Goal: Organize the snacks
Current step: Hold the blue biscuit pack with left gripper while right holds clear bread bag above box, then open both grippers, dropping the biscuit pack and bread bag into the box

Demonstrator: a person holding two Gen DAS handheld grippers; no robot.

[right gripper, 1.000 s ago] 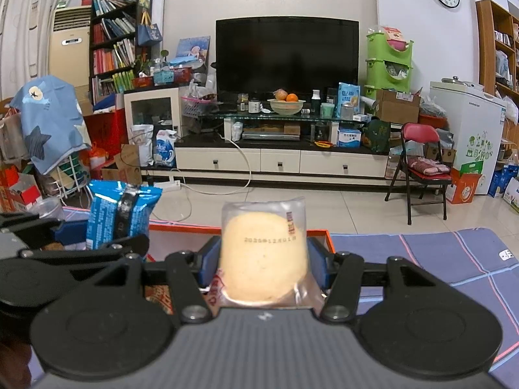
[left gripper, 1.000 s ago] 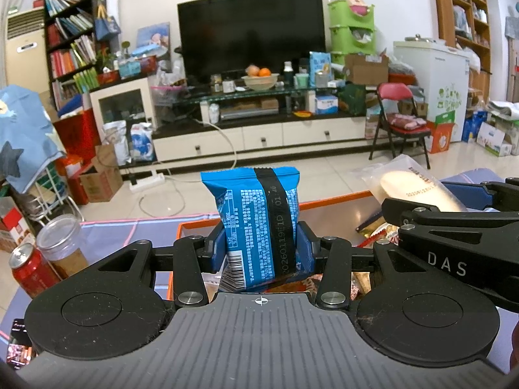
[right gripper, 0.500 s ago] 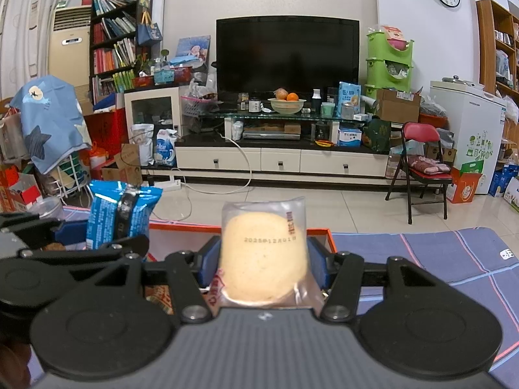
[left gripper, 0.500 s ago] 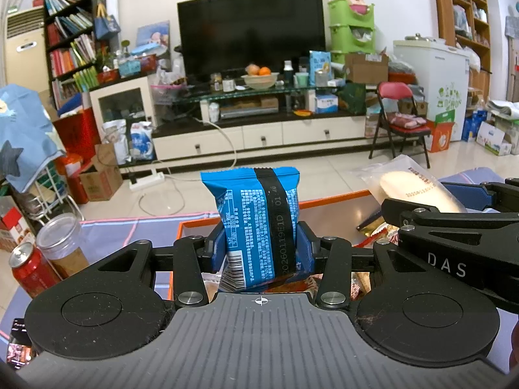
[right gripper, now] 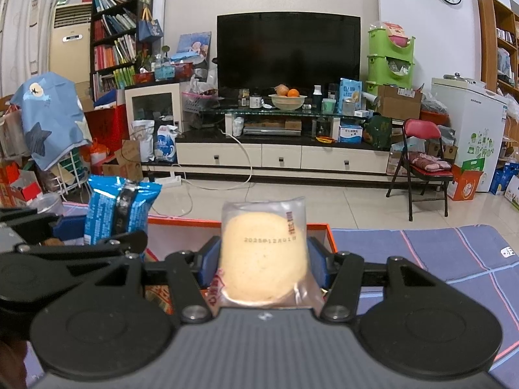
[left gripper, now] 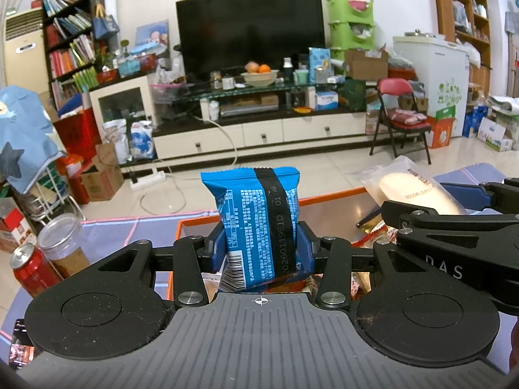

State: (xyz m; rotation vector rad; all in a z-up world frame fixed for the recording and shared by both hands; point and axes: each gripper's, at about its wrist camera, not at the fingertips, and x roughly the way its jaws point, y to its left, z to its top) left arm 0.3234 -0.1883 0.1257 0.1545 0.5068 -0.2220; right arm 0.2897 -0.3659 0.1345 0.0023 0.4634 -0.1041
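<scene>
My left gripper (left gripper: 259,253) is shut on a blue snack packet (left gripper: 256,223) and holds it upright above an orange-rimmed box (left gripper: 324,196) of snacks. My right gripper (right gripper: 262,259) is shut on a clear-wrapped round yellow cake (right gripper: 264,256), also upright over the same box (right gripper: 321,227). The two grippers sit side by side: the cake (left gripper: 418,191) shows at the right of the left wrist view, the blue packet (right gripper: 120,207) at the left of the right wrist view. Loose snack packs (left gripper: 366,240) lie in the box under the fingers.
A red soda can (left gripper: 29,269) and a clear-lidded tube can (left gripper: 61,243) stand on the blue checked cloth (right gripper: 438,249) left of the box. Beyond the table lie tiled floor, a TV cabinet (right gripper: 282,155) and a red folding chair (right gripper: 421,162).
</scene>
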